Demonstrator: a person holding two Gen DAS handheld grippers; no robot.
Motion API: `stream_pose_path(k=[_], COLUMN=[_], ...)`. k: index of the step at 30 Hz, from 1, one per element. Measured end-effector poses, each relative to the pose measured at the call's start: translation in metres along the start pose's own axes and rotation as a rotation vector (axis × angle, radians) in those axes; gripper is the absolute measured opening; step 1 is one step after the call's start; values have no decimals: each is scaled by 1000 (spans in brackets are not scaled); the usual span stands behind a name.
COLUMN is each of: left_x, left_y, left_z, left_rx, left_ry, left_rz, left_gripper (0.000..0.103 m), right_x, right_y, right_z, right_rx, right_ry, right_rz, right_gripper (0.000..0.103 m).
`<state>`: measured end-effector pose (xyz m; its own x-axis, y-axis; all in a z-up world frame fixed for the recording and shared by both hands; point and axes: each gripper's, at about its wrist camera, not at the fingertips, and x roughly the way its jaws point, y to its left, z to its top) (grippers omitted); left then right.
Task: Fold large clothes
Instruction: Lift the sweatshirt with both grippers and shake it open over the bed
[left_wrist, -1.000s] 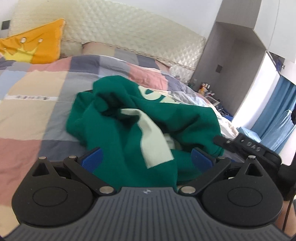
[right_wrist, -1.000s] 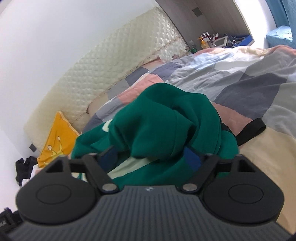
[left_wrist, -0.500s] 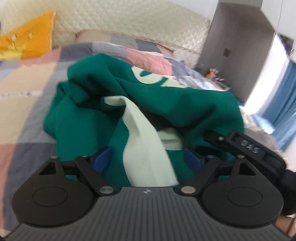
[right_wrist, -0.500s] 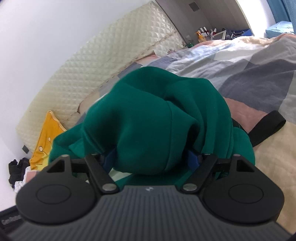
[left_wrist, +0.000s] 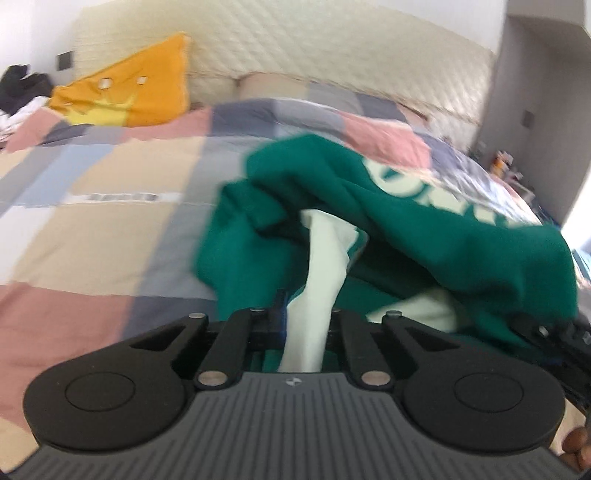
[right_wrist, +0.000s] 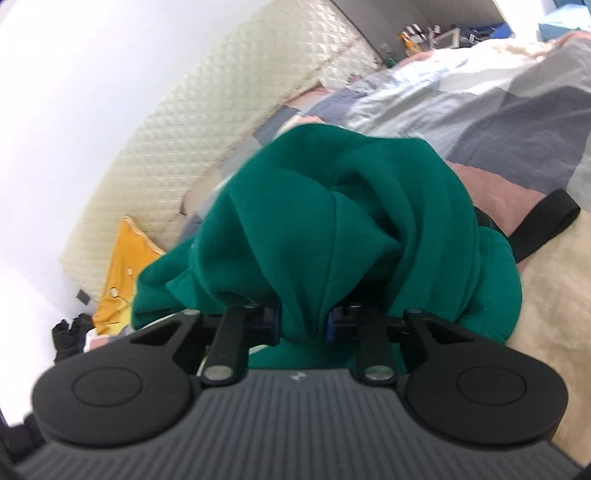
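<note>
While the green sweatshirt (left_wrist: 436, 236) lies bunched and partly lifted over the patchwork quilt (left_wrist: 110, 221) of the bed, the left gripper (left_wrist: 306, 325) has its jaws closed on a pale strip of the garment. The right gripper (right_wrist: 304, 325) has its jaws clamped on a thick green fold (right_wrist: 332, 229) and appears at the right edge of the left view. Beyond sit a yellow pillow (left_wrist: 125, 96), a quilted headboard (left_wrist: 332, 51) and a black strap (right_wrist: 543, 225).
</note>
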<state>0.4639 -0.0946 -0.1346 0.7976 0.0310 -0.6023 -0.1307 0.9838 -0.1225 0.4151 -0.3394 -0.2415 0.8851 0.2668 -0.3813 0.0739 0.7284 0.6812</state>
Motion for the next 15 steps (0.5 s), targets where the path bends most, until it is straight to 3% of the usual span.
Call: stream_pose_path(k=[5, 10, 15], left_x=[-51, -119, -174], left_y=[54, 111, 171], left_z=[21, 33, 39], left_rx=[-22, -47, -93], left_ry=[-67, -148, -211], left_rz=[48, 95, 156], left_gripper=[6, 6, 6], right_x=[-22, -46, -79], right_y=[13, 18, 44], right_z=[-7, -27, -36], right_rx=[-68, -67, -152], right_ry=[-17, 41, 46], right_rz=[103, 179, 275], right_gripper=[23, 22, 22])
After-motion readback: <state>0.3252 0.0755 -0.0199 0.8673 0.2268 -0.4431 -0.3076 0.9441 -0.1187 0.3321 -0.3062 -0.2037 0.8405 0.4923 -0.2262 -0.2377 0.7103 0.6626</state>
